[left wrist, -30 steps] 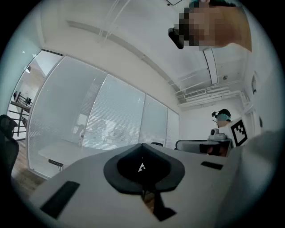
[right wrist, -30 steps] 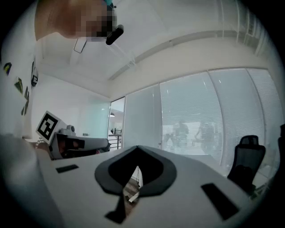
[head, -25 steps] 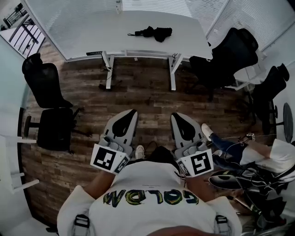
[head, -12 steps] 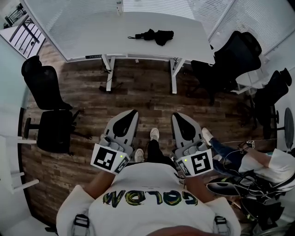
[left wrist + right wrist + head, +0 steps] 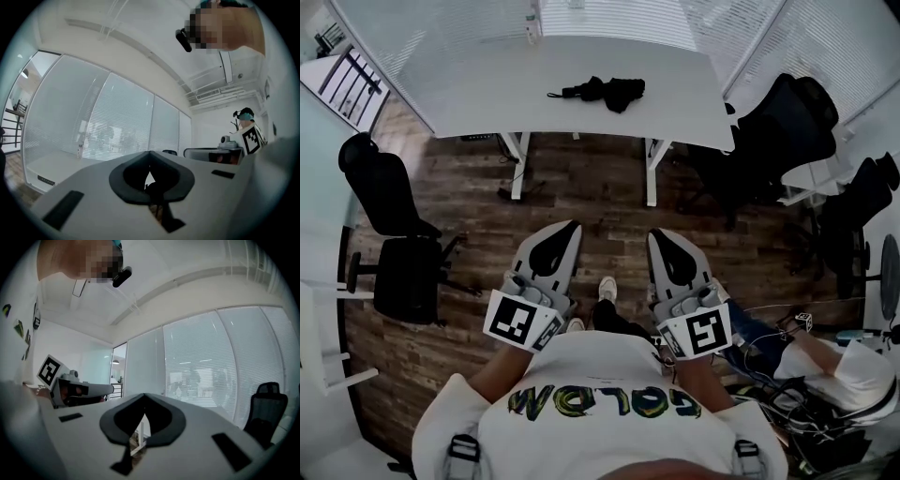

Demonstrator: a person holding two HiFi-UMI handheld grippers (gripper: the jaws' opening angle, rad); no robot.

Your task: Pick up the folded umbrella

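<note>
The left gripper (image 5: 149, 155) has its fingers pressed together, tip to tip, with nothing between them. The right gripper (image 5: 144, 397) is the same: fingers closed and empty. In the head view both are held level in front of the person's chest, left gripper (image 5: 570, 228) and right gripper (image 5: 657, 235) side by side, pointing toward 12 o'clock over the wooden floor (image 5: 581, 192).

The folded umbrella (image 5: 602, 91) lies well ahead of them at 12 o'clock, on the white desk (image 5: 478, 89). It is black, loosely bunched, with a thin end poking out toward 9 o'clock. Nothing touches it.

A black chair (image 5: 386, 192) stands at 9 o'clock. A second black chair (image 5: 783, 117) stands at 2 o'clock, close to the desk's corner. At 4 o'clock a seated person (image 5: 853, 361) and a tangle of cables lie low on the floor.

Likely risks:
- If the fingers reach the umbrella closed as they are, they would probably shove it across the smooth desk and not take it.
- If they close only on loose fabric, the bundle may sag, slip out or come partly unfolded.
- The thin end looks narrow and could twist in a grip.
- Drifting toward 2 o'clock could catch the chair.
- Cables near the feet could snag a step.
</note>
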